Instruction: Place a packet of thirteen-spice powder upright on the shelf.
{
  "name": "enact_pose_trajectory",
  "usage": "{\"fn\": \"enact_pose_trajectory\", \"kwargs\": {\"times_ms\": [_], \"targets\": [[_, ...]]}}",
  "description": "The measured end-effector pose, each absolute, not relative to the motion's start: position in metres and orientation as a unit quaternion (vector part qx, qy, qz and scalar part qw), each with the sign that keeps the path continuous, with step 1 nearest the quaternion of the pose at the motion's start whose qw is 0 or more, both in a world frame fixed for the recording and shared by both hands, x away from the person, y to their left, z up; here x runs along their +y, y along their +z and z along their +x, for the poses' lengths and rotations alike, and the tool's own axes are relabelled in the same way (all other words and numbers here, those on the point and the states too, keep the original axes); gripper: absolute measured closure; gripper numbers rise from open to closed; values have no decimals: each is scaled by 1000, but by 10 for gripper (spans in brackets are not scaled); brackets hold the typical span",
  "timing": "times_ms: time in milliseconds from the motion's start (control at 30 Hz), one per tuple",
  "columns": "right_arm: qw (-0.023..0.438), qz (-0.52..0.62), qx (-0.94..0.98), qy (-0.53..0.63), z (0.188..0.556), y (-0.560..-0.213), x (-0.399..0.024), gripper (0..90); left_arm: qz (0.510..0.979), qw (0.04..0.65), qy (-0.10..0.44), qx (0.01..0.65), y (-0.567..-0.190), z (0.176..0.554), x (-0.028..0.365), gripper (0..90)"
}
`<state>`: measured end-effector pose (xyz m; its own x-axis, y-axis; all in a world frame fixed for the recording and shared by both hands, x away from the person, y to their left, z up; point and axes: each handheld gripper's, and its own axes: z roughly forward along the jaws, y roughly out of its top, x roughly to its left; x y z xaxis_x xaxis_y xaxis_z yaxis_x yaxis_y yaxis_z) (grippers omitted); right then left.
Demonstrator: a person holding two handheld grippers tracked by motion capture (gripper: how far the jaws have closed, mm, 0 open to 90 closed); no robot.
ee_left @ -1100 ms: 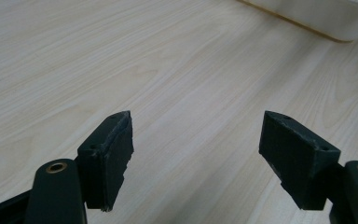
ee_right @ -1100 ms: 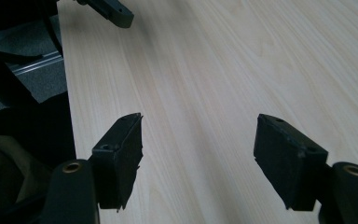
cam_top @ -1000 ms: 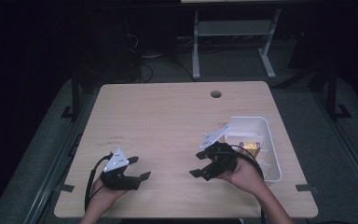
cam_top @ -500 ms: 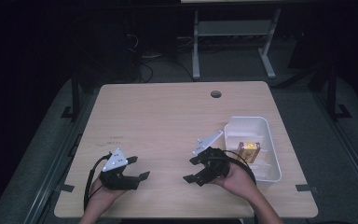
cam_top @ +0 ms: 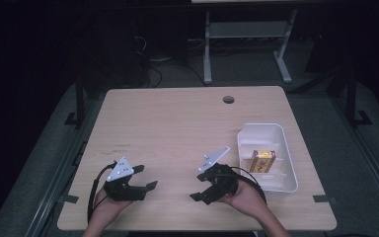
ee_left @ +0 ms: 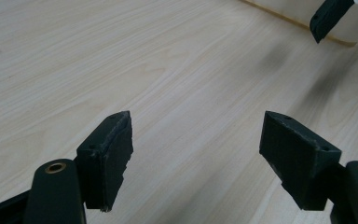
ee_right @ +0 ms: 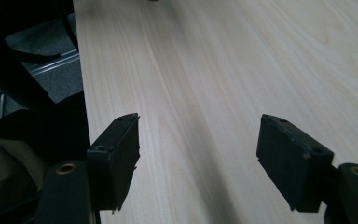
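Light wood-grain table in dark room, round cable hole near far edge. Left gripper low at near-left, jaws apart w/ bare wood between, nothing held. Right gripper near front centre-right, jaws wide and just been opening, nothing between. White rectangular plastic bin at right, just beside right gripper; small yellow box lies inside it.

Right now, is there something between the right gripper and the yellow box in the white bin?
Yes: the near wall of the white bin stands between the right gripper and the yellow box. Above the box, nothing visible blocks.
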<state>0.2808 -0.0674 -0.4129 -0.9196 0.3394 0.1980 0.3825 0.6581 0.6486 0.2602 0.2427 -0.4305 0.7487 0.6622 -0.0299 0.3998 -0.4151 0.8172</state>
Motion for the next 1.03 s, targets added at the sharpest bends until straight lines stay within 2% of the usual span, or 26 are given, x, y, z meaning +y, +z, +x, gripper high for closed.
{"fn": "enact_pose_trajectory", "kwargs": {"times_ms": [800,1033], "targets": [[44,-209,-907,-364,258,-441,-63,285,829,431,151,321,-432,260,244,242],[36,-203,-909,-361,249,-441,-63,285,831,429,152,320,-432,261,244,233]]}}
